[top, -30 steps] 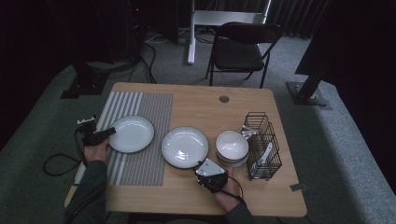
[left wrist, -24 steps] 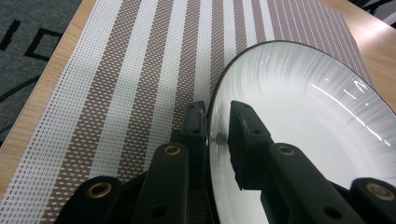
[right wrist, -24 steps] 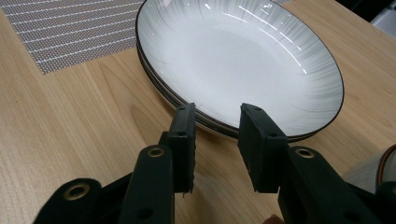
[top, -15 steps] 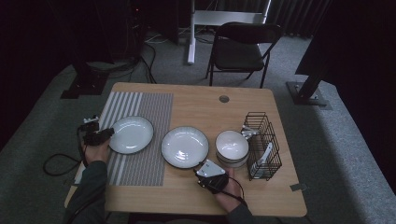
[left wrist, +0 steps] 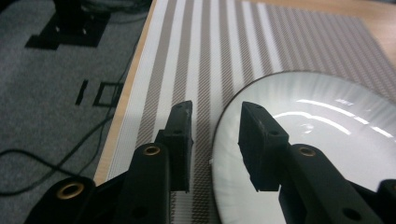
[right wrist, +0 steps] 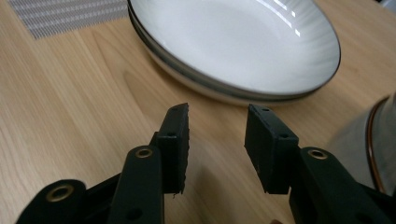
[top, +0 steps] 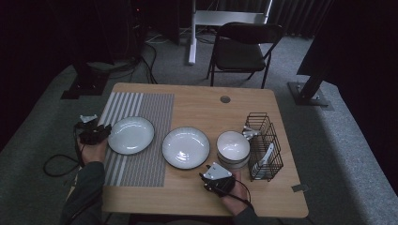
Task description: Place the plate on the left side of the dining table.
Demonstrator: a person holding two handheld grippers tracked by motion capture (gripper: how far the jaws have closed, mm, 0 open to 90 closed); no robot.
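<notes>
On the striped mat [left wrist: 224,42], the left tool [left wrist: 215,135], just opening, straddles the plate [left wrist: 327,140] rim, cut off right.

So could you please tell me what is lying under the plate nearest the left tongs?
The plate rests on the striped placemat, whose stripes show all around it. Whatever lies directly beneath the plate is covered.

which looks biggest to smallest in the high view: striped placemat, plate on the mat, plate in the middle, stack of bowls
1. striped placemat, clearly largest
2. and 3. middle plate and plate on the mat: near alike; the middle one looks slightly wider, too close to rank
4. stack of bowls, smallest
</notes>
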